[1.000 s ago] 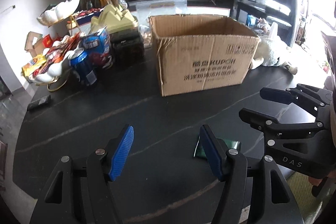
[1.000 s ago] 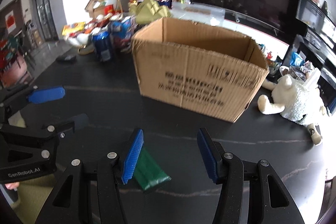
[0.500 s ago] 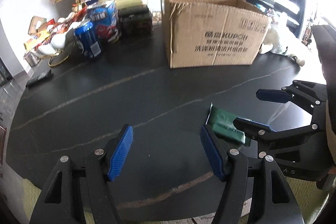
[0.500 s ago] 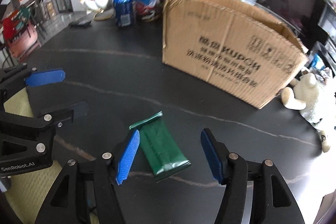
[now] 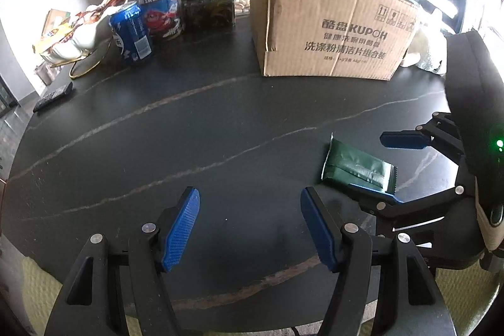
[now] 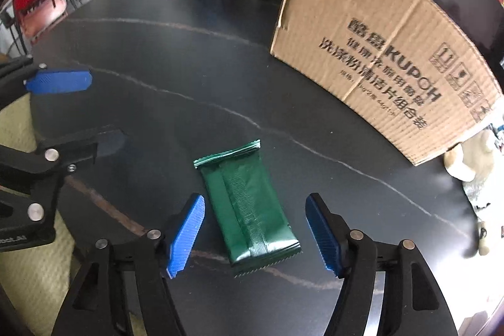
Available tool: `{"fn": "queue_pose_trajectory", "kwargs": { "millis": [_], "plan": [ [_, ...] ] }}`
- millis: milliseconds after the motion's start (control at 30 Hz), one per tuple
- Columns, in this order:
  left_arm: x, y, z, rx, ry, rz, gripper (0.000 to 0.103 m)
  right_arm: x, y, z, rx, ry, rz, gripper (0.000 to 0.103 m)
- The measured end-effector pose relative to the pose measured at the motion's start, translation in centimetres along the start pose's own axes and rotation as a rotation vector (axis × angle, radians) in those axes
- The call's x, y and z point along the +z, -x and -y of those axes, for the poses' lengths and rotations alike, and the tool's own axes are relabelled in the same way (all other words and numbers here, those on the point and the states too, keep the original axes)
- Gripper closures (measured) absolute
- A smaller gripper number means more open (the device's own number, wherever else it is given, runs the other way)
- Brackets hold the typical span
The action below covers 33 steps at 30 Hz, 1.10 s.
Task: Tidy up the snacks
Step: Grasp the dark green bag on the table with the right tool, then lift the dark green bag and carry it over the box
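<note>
Plainly "KUPOH" on cardboard box (image 5: 330, 30)

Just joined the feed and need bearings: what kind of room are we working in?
Probably a home living room: a dark marble-look table with a snack pile, a stuffed toy and a cardboard box.

daylight, blown-out right | glare on table (image 5: 220, 128) | fisheye-bent edges | sharp

The cardboard box (image 5: 334, 30) near the tabletop's far edge carries "酷盘 KUPOH" in dark print, smaller Chinese lines beneath and handling symbols at its upper corner. A blue snack carton (image 5: 159, 8) reads, it seems, "星球杯". The left tongs' (image 6: 74, 112) body shows "...bot.AI".
</note>
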<state>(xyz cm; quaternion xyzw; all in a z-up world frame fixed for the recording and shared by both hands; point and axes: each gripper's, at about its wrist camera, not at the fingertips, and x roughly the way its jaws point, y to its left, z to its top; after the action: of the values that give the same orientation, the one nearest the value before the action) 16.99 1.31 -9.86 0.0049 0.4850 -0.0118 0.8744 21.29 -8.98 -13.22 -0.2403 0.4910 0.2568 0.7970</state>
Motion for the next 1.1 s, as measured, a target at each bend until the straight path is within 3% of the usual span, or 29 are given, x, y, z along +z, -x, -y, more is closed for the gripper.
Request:
{"fn": "queue_pose_trajectory", "kwargs": {
  "millis": [500, 633, 1100],
  "plan": [
    [-0.3, -1.7, -0.3, -0.004, 0.018, -0.042, 0.037, 0.1, -1.4, 0.5, 0.03, -0.017, -0.016, 0.036],
    [-0.2, -1.7, -0.3, -0.002, 0.019, -0.043, 0.037, -0.1, -1.2, 1.0, 0.057, -0.053, -0.013, 0.051],
    [0.5, -0.6, 0.0, 0.006, 0.002, -0.007, 0.037, -0.6, 0.9, 2.3, 0.052, -0.187, 0.041, 0.057]
  ]
}}
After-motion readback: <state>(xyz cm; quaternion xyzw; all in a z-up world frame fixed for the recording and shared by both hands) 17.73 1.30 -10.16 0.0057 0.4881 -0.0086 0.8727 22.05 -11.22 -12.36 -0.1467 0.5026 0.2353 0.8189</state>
